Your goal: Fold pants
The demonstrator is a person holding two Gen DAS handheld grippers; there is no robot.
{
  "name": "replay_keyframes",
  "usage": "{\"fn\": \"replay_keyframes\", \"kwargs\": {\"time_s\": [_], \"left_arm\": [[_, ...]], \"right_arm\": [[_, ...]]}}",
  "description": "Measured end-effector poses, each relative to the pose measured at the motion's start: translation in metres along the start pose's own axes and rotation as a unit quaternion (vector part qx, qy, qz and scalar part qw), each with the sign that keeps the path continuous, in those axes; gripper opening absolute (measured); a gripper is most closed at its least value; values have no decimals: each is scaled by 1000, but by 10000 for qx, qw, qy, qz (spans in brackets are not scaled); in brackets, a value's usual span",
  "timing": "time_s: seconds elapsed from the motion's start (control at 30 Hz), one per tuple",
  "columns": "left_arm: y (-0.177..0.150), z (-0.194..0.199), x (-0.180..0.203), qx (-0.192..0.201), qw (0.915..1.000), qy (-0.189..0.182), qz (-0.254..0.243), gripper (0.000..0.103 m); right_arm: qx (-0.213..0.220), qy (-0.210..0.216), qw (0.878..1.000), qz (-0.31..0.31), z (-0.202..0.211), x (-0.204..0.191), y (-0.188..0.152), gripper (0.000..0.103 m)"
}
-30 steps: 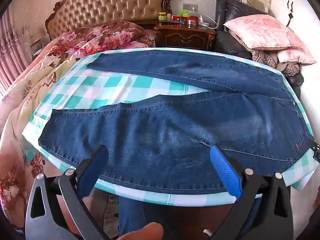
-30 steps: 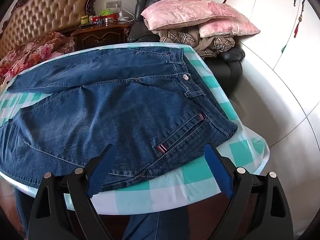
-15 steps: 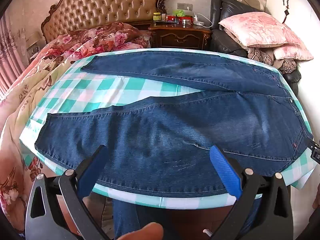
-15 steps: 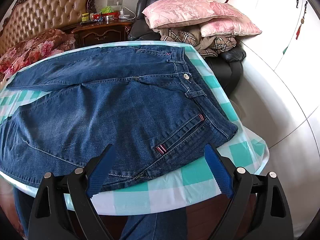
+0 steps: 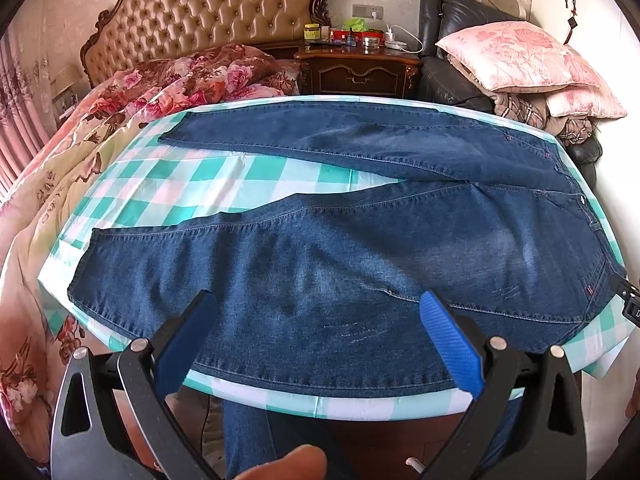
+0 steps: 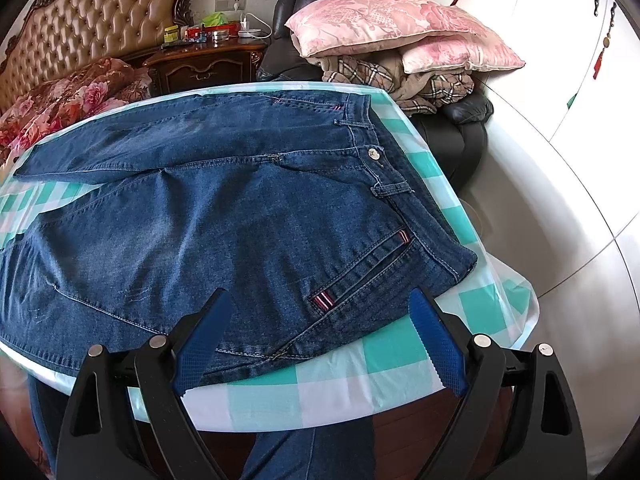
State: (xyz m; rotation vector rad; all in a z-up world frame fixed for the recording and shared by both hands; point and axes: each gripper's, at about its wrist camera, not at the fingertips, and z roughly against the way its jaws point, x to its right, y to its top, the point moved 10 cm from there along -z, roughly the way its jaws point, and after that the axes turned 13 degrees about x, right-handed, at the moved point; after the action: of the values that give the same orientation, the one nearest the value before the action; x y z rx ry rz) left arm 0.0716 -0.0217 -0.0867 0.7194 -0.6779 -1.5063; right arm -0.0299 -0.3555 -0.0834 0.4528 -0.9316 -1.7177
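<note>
Dark blue jeans lie flat and spread on a table with a green-and-white checked cloth. The legs splay apart toward the left, and the waistband with its metal button sits at the right. My left gripper hovers open above the near leg, by the table's front edge, with nothing between its blue pads. Near the hip pocket, my right gripper also stands open and empty, just above the near edge of the jeans.
A bed with a floral quilt and tufted headboard lies left of the table. Behind stand a wooden nightstand and a black armchair piled with pink pillows. White wardrobe doors run along the right. The person's legs show under the table edge.
Both grippers have stayed open. The left view has shifted slightly, showing a little more of the table's far side; the jeans have not moved.
</note>
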Motion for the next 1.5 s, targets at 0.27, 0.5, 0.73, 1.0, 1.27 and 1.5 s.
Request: {"fn": "replay_keyframes", "kwargs": {"time_s": [0.27, 0.5, 0.73, 1.0, 1.27, 1.5], "left_arm": [[2, 1, 2, 7, 10000, -7, -4, 102], [2, 1, 3, 1, 10000, -35, 2, 102], [3, 1, 3, -7, 10000, -34, 6, 102], [2, 1, 3, -14, 10000, -31, 16, 102], [1, 1, 1, -24, 10000, -36, 35, 102], [0, 1, 1, -39, 10000, -30, 44, 102]], "right_arm": [[0, -2, 10000, 2, 0, 0, 0, 87], [-2, -1, 10000, 9, 0, 0, 1, 87], [7, 2, 10000, 25, 0, 0, 3, 87], [5, -4, 10000, 21, 0, 0, 3, 87], [15, -1, 10000, 29, 0, 0, 2, 87], [8, -3, 10000, 36, -1, 0, 2, 87]]}}
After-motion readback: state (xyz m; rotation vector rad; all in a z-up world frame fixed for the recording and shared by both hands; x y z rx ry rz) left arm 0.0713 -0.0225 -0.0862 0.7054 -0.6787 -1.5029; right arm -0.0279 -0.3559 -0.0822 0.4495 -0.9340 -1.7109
